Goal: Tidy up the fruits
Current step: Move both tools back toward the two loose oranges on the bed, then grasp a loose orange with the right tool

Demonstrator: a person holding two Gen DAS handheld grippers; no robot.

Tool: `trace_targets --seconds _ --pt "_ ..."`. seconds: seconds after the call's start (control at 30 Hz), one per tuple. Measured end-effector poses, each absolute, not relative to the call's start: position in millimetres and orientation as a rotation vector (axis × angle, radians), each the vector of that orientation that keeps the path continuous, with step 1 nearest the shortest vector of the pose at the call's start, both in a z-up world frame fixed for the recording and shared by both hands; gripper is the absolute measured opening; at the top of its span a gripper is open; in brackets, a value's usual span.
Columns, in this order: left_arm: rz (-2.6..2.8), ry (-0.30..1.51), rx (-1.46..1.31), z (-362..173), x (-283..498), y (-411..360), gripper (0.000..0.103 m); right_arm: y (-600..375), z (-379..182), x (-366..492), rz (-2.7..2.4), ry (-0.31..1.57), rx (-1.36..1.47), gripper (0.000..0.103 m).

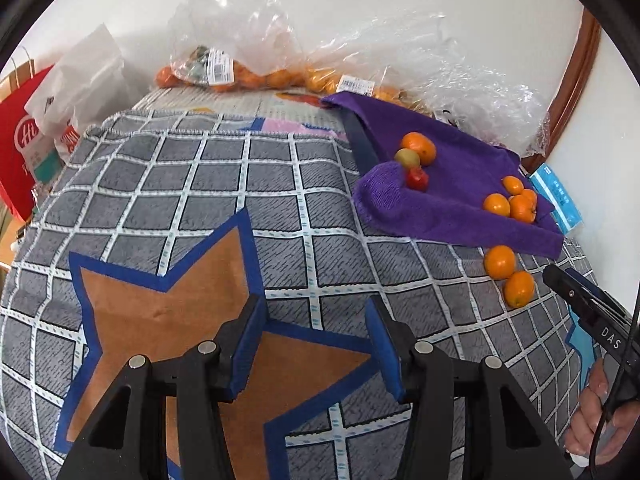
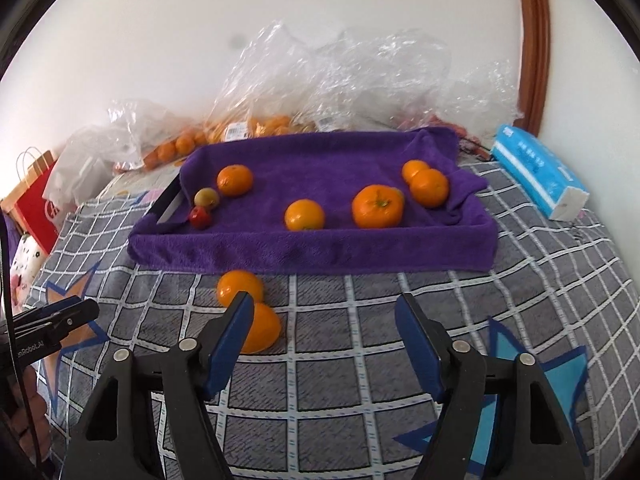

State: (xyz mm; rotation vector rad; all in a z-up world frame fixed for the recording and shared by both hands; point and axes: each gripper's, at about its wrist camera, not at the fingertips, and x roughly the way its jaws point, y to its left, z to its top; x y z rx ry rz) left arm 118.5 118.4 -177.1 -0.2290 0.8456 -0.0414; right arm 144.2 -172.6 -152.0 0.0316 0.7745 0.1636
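Note:
A tray lined with a purple towel [image 2: 312, 248] [image 1: 452, 216] sits on the grey checked cloth. It holds several oranges, such as one in the middle [image 2: 304, 215], plus a small green fruit [image 2: 206, 197] and a small red fruit [image 2: 200, 217]. Two oranges lie on the cloth in front of the tray [image 2: 239, 286] [image 2: 262, 328]; they also show in the left wrist view [image 1: 499, 262] [image 1: 519, 289]. My right gripper [image 2: 324, 316] is open and empty, its left finger just beside the nearer orange. My left gripper [image 1: 316, 316] is open and empty above an orange star patch, far left of the tray.
Clear plastic bags with more oranges [image 1: 224, 68] [image 2: 280, 120] lie behind the tray against the white wall. A blue tissue pack [image 2: 540, 176] lies right of the tray. A red paper bag [image 1: 20, 148] stands at the left. A wooden frame [image 2: 534, 40] runs up the right.

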Motion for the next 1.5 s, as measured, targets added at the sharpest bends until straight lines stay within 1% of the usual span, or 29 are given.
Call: trace_targets --seconds 0.1,0.3,0.37,0.4,0.43,0.5,0.6,0.63,0.7,0.8,1.07,1.27,1.47,1.5 --pt "-0.064 0.831 -0.228 -178 119 117 0.048 -165 -159 147 0.2 0.799 0.049 0.067" --pt "-0.076 0.823 -0.246 -179 119 120 0.049 -150 -167 146 0.291 0.822 0.046 0.067" --pt "-0.072 0.823 -0.243 -178 119 119 0.049 -143 -174 148 0.302 0.849 0.02 0.062" --pt "-0.069 0.825 -0.237 -178 120 118 0.049 -142 -175 150 0.297 0.862 0.011 0.056" --pt "-0.066 0.826 -0.232 -178 120 117 0.049 -140 -177 152 0.29 0.874 0.006 0.054" --pt "-0.065 0.827 -0.229 -178 120 117 0.049 -138 -179 155 0.28 0.884 -0.003 0.054" --pt "-0.068 0.825 -0.237 -178 120 118 0.049 -137 -182 158 0.273 0.899 -0.018 0.052" --pt "-0.069 0.825 -0.241 -178 120 118 0.049 -137 -182 157 0.278 0.896 -0.019 0.047" --pt "-0.069 0.825 -0.244 -178 120 118 0.049 -138 -181 156 0.287 0.894 -0.017 0.046" --pt "-0.066 0.826 -0.239 -178 120 118 0.049 -136 -181 154 0.284 0.894 -0.031 0.037" --pt "-0.059 0.83 -0.223 -179 120 117 0.049 -138 -180 153 0.289 0.899 -0.029 0.037" --pt "-0.02 0.852 -0.101 -179 122 102 0.049 -141 -179 151 0.309 0.894 -0.01 0.037" --pt "-0.05 0.858 -0.133 -177 115 103 0.049 -152 -172 144 0.332 0.845 0.036 0.037" --pt "-0.05 0.864 -0.146 -175 114 101 0.047 -155 -171 142 0.328 0.841 0.044 0.037"
